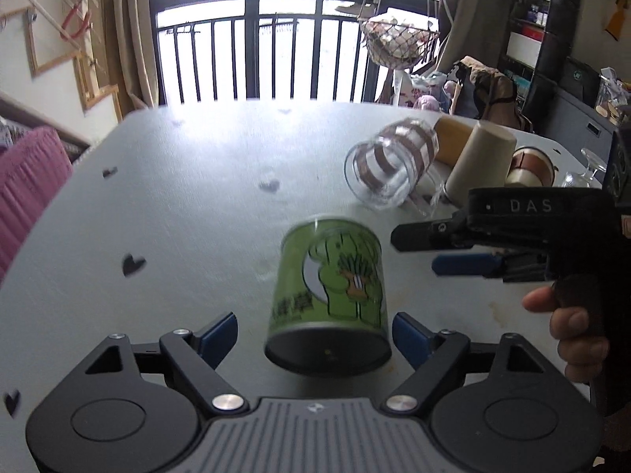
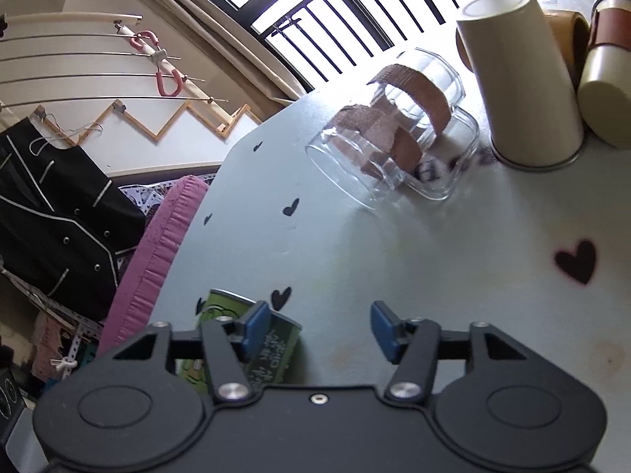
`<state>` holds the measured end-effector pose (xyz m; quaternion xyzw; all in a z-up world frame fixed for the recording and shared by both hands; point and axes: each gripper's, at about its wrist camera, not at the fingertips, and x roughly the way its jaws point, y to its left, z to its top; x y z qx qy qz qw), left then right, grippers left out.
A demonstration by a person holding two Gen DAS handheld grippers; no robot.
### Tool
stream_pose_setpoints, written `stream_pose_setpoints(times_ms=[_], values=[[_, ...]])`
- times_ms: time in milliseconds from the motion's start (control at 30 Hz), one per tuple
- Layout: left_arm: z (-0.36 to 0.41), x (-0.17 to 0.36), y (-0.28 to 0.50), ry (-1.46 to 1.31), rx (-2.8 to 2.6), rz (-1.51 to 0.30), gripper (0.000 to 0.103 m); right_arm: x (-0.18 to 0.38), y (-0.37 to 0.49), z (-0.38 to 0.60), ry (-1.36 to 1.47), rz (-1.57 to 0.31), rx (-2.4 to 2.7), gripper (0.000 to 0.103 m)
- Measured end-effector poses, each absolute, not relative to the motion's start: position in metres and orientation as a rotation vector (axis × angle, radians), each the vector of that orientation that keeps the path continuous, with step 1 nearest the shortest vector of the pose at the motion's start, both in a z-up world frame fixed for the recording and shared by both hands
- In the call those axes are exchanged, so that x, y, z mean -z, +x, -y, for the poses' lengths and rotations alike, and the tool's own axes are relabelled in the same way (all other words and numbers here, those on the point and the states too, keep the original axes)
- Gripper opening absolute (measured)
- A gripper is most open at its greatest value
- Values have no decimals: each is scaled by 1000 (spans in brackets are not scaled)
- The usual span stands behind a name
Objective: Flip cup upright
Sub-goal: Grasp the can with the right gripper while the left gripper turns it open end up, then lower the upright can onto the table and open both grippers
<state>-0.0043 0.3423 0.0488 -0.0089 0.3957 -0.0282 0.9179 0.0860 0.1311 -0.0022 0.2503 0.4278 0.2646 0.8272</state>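
A green cartoon-printed cup [image 1: 329, 299] lies tipped on the pale table [image 1: 177, 205], its dark base toward the left wrist camera. My left gripper [image 1: 315, 337] is open, its blue pads on either side of the cup's base without touching. My right gripper [image 1: 414, 250] shows side-on to the right of the cup, open and empty. In the right wrist view the right gripper [image 2: 319, 329] is open and the green cup [image 2: 272, 349] lies partly hidden behind its left finger.
A clear glass mug with brown bands [image 1: 390, 167] [image 2: 394, 138] lies on its side further back. An upside-down cream cup [image 1: 483, 161] [image 2: 520, 79], a brown-and-cream tumbler [image 2: 607, 79] and a wine glass [image 1: 583, 173] crowd the far right. A pink cushion [image 1: 27, 181] sits left.
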Motion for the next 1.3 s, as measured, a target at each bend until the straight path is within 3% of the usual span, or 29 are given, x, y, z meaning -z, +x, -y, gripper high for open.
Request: stream_pose_setpoints(times_ms=[200,267,633,733,1067,1233,1300], values=[[-336,-56,2,38,94,-832,70,0,91,-141,614,-973,-620,83],[-335,-55,2,43,104,-839,64,1,96,-147,644,-1013,-623,83],[-336,-52,-4,43,119,-825,64,23,122,-182,744,-1191,-661,84],[-341,-53,-6,25,119,-815,64,20,125,-189,704,-1183,-668,77],[-359,-33,-19,16,82,-724,66,-41,68,-218,248,-748,-789,74],[-362,-19,-30,54,64,-635,67,-54,44,-235,39,-627,-818,74],[-362,-14,-33,66,52,-600,73,-58,38,-241,-19,-603,-825,74]])
